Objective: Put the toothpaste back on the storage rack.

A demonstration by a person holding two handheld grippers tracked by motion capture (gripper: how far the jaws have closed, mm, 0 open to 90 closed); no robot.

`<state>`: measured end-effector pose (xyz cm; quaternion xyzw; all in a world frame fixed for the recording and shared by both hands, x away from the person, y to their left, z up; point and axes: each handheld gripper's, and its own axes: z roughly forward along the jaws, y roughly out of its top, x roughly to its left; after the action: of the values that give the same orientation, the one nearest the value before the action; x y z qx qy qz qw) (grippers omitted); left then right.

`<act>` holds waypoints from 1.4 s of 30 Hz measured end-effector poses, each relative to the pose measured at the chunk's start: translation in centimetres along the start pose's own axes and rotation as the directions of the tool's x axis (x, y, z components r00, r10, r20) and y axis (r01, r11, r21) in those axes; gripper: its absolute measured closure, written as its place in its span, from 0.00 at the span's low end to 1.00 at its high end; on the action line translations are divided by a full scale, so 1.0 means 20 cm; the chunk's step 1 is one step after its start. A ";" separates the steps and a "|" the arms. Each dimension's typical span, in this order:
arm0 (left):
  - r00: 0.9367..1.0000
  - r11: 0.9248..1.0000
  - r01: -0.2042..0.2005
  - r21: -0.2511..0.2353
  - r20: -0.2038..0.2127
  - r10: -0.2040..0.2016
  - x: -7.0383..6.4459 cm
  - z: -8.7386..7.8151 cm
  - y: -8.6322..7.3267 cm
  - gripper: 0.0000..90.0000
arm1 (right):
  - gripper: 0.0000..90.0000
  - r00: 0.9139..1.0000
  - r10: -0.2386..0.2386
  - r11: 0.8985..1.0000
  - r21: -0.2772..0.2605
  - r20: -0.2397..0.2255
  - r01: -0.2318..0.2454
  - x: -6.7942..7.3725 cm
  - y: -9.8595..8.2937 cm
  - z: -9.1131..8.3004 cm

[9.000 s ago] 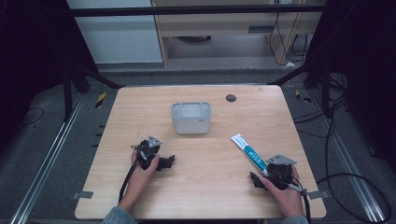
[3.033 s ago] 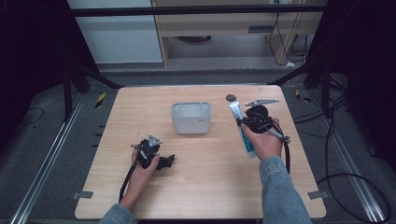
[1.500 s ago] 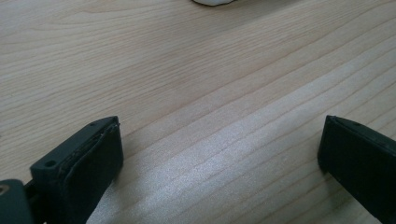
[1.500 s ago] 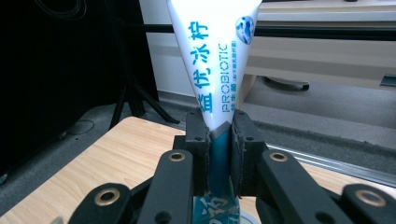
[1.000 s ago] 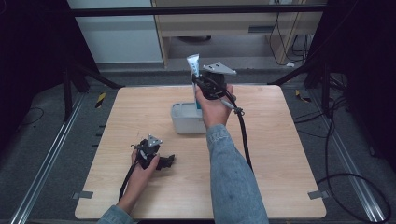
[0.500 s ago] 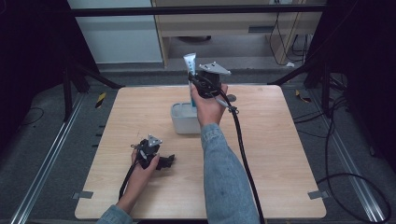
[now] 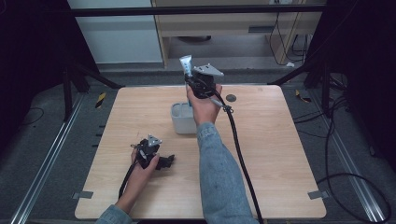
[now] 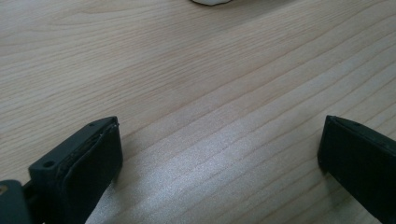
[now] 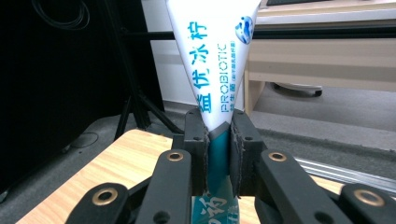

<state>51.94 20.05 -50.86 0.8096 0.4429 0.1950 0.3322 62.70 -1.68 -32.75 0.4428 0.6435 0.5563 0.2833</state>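
My right gripper (image 7: 196, 80) is raised over the far side of the table, just above the grey rectangular box (image 7: 182, 118). It is shut on a white and blue toothpaste tube (image 7: 186, 63) that stands upright, flat crimped end up. In the right gripper view the tube (image 9: 216, 56) rises between the two black jaws of that gripper (image 9: 218, 133), which pinch it near its teal lower part. My left gripper (image 7: 166, 161) rests low on the table at the front left. Its jaws stand wide apart with bare wood between them in the left gripper view (image 8: 219, 149).
A small dark round cap (image 7: 230, 98) lies on the table right of the box. The wooden table (image 7: 280, 154) has open room at the right and front. The right gripper's black cable (image 7: 240, 154) trails back across the table. A pale cabinet stands beyond the far edge.
The right gripper picked the tube up from the front right of the table and carried it left and up, turning it upright over the box. The left gripper stayed still.
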 end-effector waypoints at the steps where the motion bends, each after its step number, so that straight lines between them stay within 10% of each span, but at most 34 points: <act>1: 1.000 1.000 0.000 0.000 0.000 0.000 0.00 0.00 0.00 0.00 | 0.88 1.000 -0.002 1.000 0.003 -0.003 0.002 0.00 -0.02 0.01; 42: 1.000 1.000 -0.004 0.000 0.005 0.004 0.00 0.00 0.00 0.00 | 0.88 0.996 -0.082 0.992 0.099 0.026 0.079 0.04 -0.19 0.08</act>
<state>52.00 20.09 -50.86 0.8111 0.4404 0.1935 0.3329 62.79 -0.24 -36.71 0.4382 0.6831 0.5054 0.2933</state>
